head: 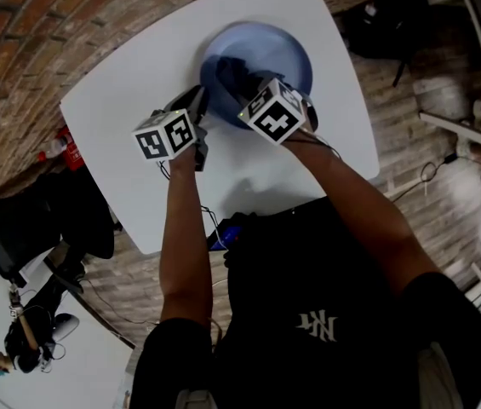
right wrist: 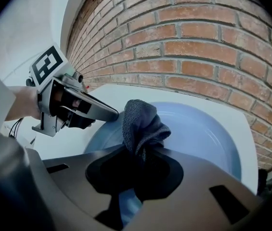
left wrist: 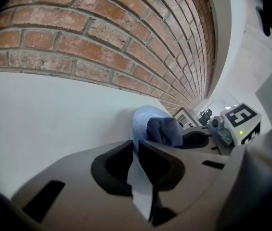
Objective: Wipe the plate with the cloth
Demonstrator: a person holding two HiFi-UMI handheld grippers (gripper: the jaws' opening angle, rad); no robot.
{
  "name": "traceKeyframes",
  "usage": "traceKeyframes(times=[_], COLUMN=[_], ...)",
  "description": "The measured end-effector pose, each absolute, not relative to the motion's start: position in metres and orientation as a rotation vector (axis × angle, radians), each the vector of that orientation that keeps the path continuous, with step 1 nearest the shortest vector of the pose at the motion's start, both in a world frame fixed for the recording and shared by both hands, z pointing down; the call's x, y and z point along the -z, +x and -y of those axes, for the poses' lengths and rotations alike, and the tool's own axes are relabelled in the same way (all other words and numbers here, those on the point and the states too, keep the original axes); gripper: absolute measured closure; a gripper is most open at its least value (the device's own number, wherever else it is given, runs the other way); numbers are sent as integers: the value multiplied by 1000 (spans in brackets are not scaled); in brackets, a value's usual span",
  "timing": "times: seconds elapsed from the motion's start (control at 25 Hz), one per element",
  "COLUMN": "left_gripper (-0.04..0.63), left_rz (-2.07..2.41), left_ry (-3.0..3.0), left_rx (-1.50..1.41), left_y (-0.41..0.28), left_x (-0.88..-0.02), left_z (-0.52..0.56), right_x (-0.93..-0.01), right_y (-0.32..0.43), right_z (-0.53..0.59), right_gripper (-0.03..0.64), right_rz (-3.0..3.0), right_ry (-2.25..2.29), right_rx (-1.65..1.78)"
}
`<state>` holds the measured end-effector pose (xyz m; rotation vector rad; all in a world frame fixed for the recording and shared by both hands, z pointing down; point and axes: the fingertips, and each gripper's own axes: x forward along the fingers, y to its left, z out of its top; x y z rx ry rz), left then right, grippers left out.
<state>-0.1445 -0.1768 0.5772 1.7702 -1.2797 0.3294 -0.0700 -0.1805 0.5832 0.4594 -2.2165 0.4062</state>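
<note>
A pale blue plate (head: 283, 54) lies on the white table (head: 138, 83) near its far edge. My left gripper (head: 199, 102) is shut on the plate's left rim (left wrist: 138, 129), the rim running between its jaws. My right gripper (head: 238, 82) is shut on a dark grey cloth (right wrist: 140, 126), which bunches up from its jaws and rests on the plate's inner surface (right wrist: 198, 129). In the left gripper view the cloth (left wrist: 164, 129) shows over the plate, with the right gripper's marker cube (left wrist: 241, 119) behind it.
A brick wall (right wrist: 198, 42) stands close behind the table. A black office chair (head: 27, 220) is at the left on the brick floor, with a red object (head: 68, 147) by the table's left corner. Dark equipment (head: 385, 24) sits at the upper right.
</note>
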Motion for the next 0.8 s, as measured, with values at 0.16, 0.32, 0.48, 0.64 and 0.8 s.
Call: traceKeyframes(times=[0.16,0.32,0.48,0.64,0.8], left_gripper=[555,557,555,557,557], left_rz=[1283,1286,1289,1291,1293], left_ry=[1771,1773,1773,1773,1774], left_rx=[-331,-332,-335,-336,-341], left_y=[-145,-145,-146,-146,-146], left_x=[-577,-578,-577,-578,-577], left_z=[177,177,177,178,178], right_x=[-583,-584,-584,-584,-583], right_y=[-54,-40,-30,-20,-6], right_z=[187,194,198,204,211], right_gripper=[537,537,537,537,537], right_rz=[2194,2172,2148,2109,2075], right_ry=[469,492,518,531,559], right_rx=[-369,-342,-323,-287,-255])
